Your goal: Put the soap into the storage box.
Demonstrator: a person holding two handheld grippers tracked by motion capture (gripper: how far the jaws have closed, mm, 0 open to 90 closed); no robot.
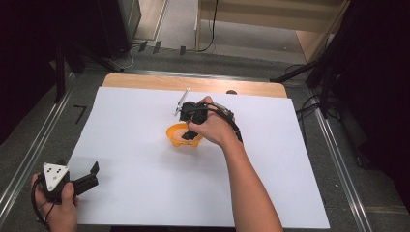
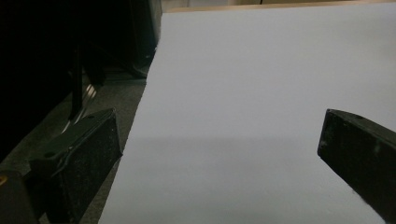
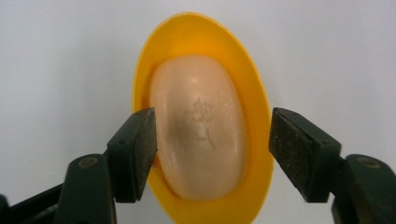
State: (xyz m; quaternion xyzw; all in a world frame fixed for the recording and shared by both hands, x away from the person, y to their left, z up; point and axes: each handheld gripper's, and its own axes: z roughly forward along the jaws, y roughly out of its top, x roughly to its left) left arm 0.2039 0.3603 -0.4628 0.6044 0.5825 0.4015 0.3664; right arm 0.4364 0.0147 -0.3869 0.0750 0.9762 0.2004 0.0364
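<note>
Soap (image 3: 198,128) in yellow dish (image 3: 254,93), long axis along right tool (image 3: 212,154) view; embossed mark unreadable. Jaws part-open astride, gripping nothing. Left tool (image 2: 219,158) wide open, empty.

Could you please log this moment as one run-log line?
right gripper: open, jaws astride soap bar, right pad clear | soap bar: in yellow dish | left gripper: open, over white sheet
</note>
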